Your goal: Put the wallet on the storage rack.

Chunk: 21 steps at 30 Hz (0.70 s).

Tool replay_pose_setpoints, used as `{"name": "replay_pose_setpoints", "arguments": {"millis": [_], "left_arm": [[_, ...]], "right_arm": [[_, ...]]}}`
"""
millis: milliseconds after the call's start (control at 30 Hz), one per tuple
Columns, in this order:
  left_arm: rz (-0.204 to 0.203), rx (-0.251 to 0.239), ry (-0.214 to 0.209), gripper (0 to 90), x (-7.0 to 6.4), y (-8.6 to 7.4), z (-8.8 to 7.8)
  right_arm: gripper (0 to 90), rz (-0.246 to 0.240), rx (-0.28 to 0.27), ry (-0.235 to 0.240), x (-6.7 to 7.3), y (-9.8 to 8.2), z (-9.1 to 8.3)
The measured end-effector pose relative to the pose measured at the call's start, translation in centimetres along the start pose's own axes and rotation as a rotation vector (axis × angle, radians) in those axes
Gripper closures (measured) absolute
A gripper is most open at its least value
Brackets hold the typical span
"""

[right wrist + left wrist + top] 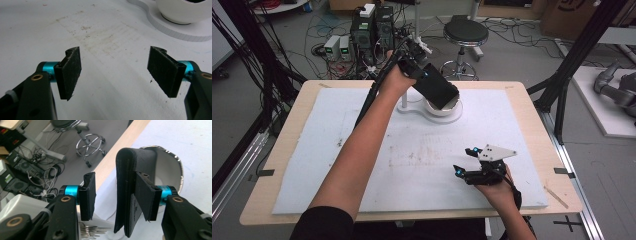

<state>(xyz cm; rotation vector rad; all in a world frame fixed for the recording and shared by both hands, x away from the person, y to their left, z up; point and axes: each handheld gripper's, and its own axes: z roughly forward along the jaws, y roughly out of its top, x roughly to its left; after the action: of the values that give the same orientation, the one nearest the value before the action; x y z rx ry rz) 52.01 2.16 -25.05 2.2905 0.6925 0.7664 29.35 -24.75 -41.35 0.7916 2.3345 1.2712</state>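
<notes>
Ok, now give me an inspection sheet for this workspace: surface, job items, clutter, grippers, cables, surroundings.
Surface: white foam mat on a wooden table, brownish stains mid-mat.
Job's things: black wallet standing tilted in a white bowl on a white base.
Clutter: small metal pieces by the base, kind unclear.
Grippers: left gripper open around the wallet, one pad touching it, the other apart; right gripper open, nothing between its jaws, low over the mat.
Cables: tangled on the floor.
Surroundings: stool, computer boxes.
</notes>
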Motion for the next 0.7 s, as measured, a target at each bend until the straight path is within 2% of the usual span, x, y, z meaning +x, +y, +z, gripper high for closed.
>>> {"name": "replay_pose_setpoints", "arguments": {"millis": [33,133,300,467,700], "left_arm": [[0.004,-0.001,0.012,54.1,-0.1,0.0,0.1],[0.05,-0.002,0.052,56.3,-0.6,0.2,0.5],[0.052,0.029,0.062,56.7,-0.6,0.1,1.5],[0.071,0.026,0.035,56.3,-1.0,0.1,1.3],[0.035,-0.031,-0.005,53.5,-0.8,-0.1,-0.1]], "right_arm": [[27.8,0.0,0.0,0.0,0.0,0.0,0.0],[27.7,0.004,0.004,0.007,0.0,0.0,0.1],[27.6,0.003,-0.002,0.012,0.1,0.0,0.2],[27.1,0.006,-0.004,0.007,0.0,0.0,0.0],[26.9,0.012,-0.006,0.008,0.0,0.0,-0.1]]}}
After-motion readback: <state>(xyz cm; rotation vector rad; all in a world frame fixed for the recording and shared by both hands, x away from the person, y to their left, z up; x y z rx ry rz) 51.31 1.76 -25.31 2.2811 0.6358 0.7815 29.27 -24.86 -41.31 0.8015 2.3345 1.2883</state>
